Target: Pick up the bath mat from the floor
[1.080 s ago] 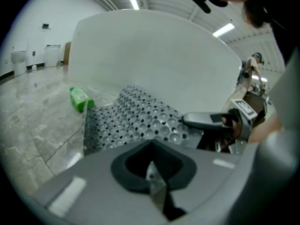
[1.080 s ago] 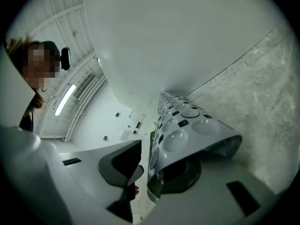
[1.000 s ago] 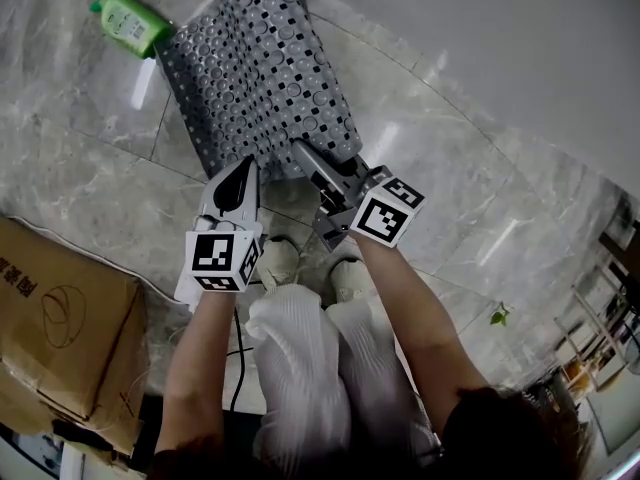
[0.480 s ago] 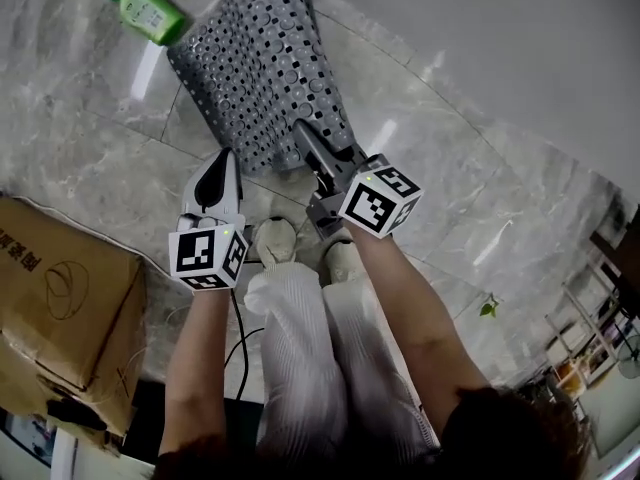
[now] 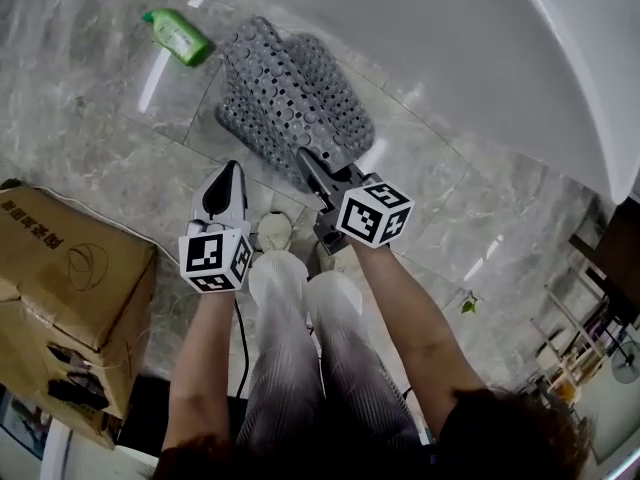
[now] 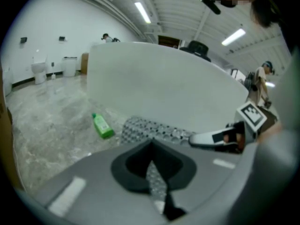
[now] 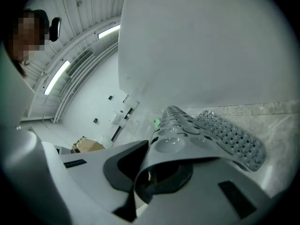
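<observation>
The grey perforated bath mat (image 5: pixel 290 98) lies on the marble floor beside the white tub, its near edge lifted and curling. My right gripper (image 5: pixel 304 160) is shut on that near edge; in the right gripper view the mat (image 7: pixel 211 135) bends up out of the jaws (image 7: pixel 147 172). To the left of it, my left gripper (image 5: pixel 228 172) hangs above the floor, short of the mat, jaws together and holding nothing. In the left gripper view the mat (image 6: pixel 154 129) stretches ahead, and the right gripper (image 6: pixel 213 138) shows at the right.
A green bottle (image 5: pixel 178 36) lies on the floor left of the mat. The white bathtub wall (image 5: pixel 470 58) runs along the far side. A cardboard box (image 5: pixel 70 278) stands at the near left. The person's white shoes and legs are just behind the grippers, with a black cable (image 5: pixel 240 338).
The right gripper's jaws have closed on the mat's near edge and raised it, so the mat now buckles. Both grippers and the head view have risen and tilted toward the tub.
</observation>
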Tool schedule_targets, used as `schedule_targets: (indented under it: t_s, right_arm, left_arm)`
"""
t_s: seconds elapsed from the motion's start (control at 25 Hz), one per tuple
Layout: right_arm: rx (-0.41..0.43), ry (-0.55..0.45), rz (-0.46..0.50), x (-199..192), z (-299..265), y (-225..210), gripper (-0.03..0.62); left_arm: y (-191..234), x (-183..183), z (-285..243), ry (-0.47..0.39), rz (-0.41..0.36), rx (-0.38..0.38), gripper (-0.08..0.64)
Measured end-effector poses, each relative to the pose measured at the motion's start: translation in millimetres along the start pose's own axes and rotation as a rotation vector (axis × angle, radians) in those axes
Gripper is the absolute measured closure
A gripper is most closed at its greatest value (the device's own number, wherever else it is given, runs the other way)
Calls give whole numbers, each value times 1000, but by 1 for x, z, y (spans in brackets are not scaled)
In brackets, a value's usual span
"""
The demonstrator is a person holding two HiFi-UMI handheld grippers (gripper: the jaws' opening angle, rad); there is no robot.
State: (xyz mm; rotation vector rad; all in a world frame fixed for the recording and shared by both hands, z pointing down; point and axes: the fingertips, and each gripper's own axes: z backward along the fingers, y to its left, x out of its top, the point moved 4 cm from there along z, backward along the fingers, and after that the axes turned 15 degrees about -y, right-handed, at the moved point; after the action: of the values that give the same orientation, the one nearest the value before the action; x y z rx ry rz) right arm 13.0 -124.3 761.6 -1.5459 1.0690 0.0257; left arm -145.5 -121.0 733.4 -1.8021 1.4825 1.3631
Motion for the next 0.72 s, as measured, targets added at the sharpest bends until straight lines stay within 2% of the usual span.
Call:
schedule_targets:
  t_s: [0.28,0.56,0.72]
  right_arm:
    - [-6,79,54,43,34,56,575]
    - [-18,47,25,94,76,106,575]
    - [7,41,39,121,100,143,575]
  left_arm:
    - [-20,77,36,-3,-35,-15,554]
    - [-35,138,79,-12,-39,2,554]
    - [-50,174,104,-39,-26,12,554]
